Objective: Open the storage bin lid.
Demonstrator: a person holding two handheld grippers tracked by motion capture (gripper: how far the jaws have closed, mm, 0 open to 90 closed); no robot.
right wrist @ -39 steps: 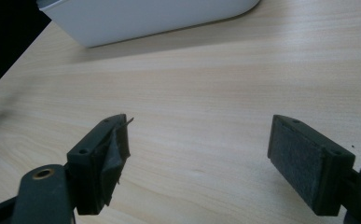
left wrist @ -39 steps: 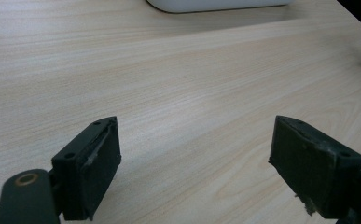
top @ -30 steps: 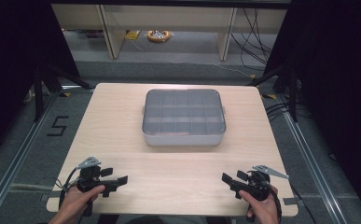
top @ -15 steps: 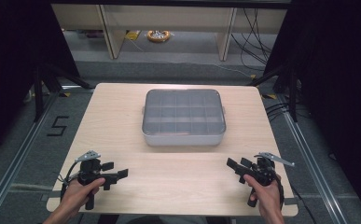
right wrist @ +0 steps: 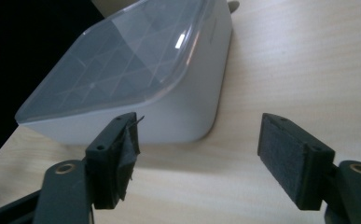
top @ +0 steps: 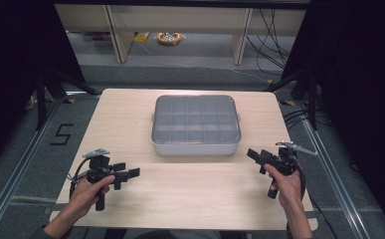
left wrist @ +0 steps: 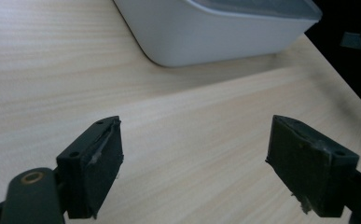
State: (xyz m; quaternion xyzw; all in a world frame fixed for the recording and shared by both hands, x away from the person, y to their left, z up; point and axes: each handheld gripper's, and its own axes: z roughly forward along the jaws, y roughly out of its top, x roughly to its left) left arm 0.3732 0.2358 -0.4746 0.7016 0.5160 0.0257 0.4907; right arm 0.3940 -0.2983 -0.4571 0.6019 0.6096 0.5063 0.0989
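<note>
A pale wooden desk (top: 190, 199) stands on a grey floor, with a lidded grey box (top: 196, 124) at its middle. The left tongs (top: 130, 174) hover released near the box's front left corner. The right tongs (top: 252, 154), empty, have just been closing beside its front right corner.

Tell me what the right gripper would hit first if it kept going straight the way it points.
Probably the near corner of the lidded white compartment box: it lies right ahead of the open right gripper, with bare table between them, though the depth is hard to judge.
</note>
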